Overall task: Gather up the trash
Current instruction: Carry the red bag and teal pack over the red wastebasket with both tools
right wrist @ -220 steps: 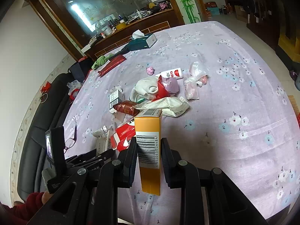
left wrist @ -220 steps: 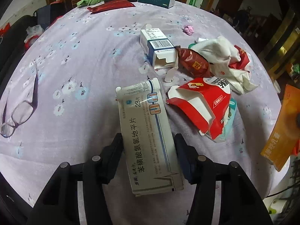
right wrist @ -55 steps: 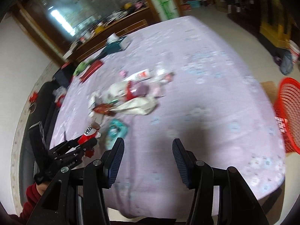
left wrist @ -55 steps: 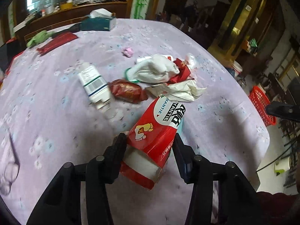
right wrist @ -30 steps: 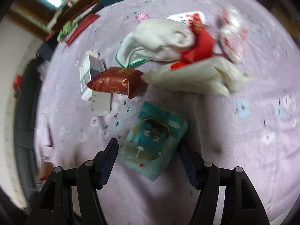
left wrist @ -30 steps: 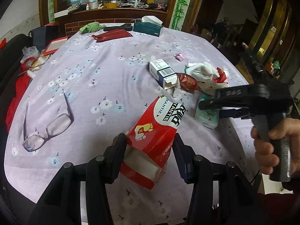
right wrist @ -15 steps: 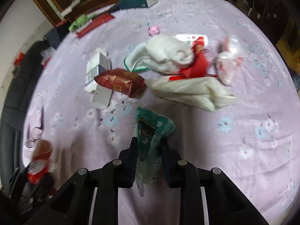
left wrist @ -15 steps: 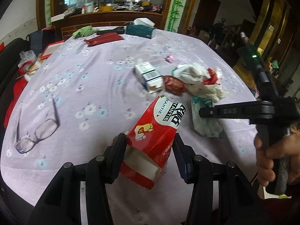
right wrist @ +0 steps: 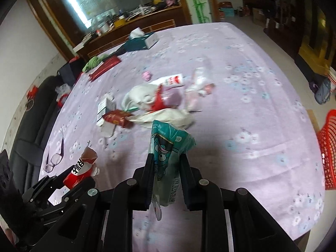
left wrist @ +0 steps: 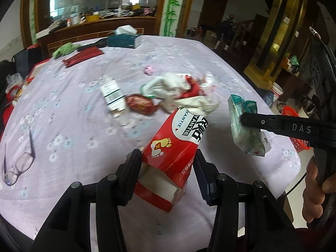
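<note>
I see the lilac floral tablecloth (right wrist: pixel 262 96) still littered at 12 o'clock: the white wrapper heap (right wrist: pixel 147 98), a brown snack pouch (right wrist: pixel 116 117), a small white carton (right wrist: pixel 103 107). My left gripper (left wrist: pixel 167 160) stays clenched on the red carton (left wrist: pixel 174 149), as before. My right gripper (right wrist: pixel 166 161), which straddled the teal tissue pack (right wrist: pixel 166 145) on the cloth a second ago, now pinches it lifted clear. The red basket (right wrist: pixel 328 147) sits on the floor at 3 o'clock.
</note>
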{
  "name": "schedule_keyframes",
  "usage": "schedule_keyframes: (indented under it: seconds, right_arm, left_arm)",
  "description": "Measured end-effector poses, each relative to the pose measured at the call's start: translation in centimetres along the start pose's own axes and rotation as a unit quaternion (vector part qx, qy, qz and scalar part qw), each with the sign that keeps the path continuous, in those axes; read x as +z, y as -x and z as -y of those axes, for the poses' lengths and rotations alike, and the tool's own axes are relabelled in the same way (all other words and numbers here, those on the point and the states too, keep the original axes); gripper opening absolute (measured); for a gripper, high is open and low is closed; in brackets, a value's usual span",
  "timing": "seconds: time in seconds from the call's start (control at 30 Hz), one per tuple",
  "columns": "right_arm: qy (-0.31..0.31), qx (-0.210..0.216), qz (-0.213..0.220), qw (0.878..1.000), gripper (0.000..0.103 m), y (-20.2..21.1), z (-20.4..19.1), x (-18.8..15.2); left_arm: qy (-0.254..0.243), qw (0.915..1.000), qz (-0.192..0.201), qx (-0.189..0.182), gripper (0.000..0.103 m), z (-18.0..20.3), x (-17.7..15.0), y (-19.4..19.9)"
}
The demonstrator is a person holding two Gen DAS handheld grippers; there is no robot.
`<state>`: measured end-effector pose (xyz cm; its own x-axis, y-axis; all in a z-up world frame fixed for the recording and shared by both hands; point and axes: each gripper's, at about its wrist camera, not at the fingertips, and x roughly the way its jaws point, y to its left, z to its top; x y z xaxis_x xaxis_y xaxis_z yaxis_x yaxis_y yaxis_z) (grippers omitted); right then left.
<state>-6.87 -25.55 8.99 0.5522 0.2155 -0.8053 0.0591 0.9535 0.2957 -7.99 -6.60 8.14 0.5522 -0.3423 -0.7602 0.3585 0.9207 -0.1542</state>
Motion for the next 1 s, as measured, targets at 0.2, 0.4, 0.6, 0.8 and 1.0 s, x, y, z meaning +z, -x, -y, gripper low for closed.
schedule_keyframes:
  seconds: [0.2, 0.4, 0.6, 0.8, 1.0]
  right_arm:
    - [-0.026, -0.008, 0.021, 0.999, 0.024, 2.4, 3.4, 0.2]
    - [-0.038, -0.010, 0.029, 0.999, 0.024, 3.5, 5.6, 0.2]
    - [-0.043, -0.003, 0.040, 0.998, 0.024, 4.3, 6.8, 0.6]
    - [-0.039, 0.009, 0.048, 0.998, 0.024, 4.7, 7.3, 0.8]
    - [-0.045, 0.016, 0.056, 0.997, 0.024, 5.2, 8.2, 1.2]
  left_arm:
    - [-0.021, 0.9996, 0.003, -0.016, 0.048, 3.3, 1.2, -0.6]
    - [-0.039, 0.9989, 0.003, -0.025, 0.048, 5.6, 2.2, -1.3]
    - [-0.048, 0.9986, 0.003, -0.023, 0.048, 6.8, 2.9, -1.5]
    - [-0.054, 0.9984, 0.003, -0.018, 0.048, 7.6, 3.3, -1.5]
    - [-0.061, 0.9980, 0.003, -0.015, 0.048, 8.6, 3.7, -1.4]
